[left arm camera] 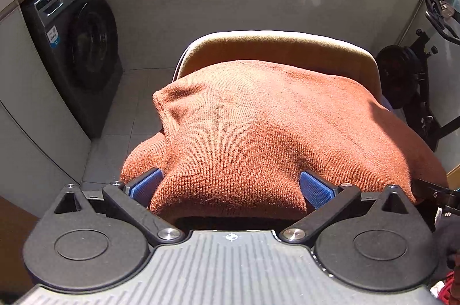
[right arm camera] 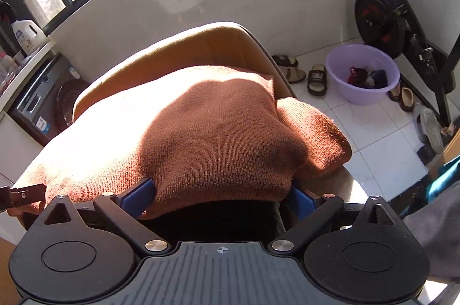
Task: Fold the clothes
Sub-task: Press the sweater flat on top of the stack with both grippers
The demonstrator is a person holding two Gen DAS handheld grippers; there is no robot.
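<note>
Sweater (left arm camera: 258, 127), rust-orange knit, lies folded in a thick bundle on the seat of a tan chair (left arm camera: 276, 43), reaching from the backrest to the front edge, which it overhangs. Left tongs (left arm camera: 230, 190) stand wide apart; the near folded hem bulges between the blue pads (left arm camera: 146, 185), whether they press it I cannot tell. Right tongs (right arm camera: 221, 198) likewise stand wide, the hem at the seat's right front corner between them. One rolled portion (right arm camera: 316, 132) spills over the right edge. Washing machine (left arm camera: 77, 46) stands left; purple basin (right arm camera: 362, 72) and exercise bike (right arm camera: 396, 15) stand right on the tiled floor.
</note>
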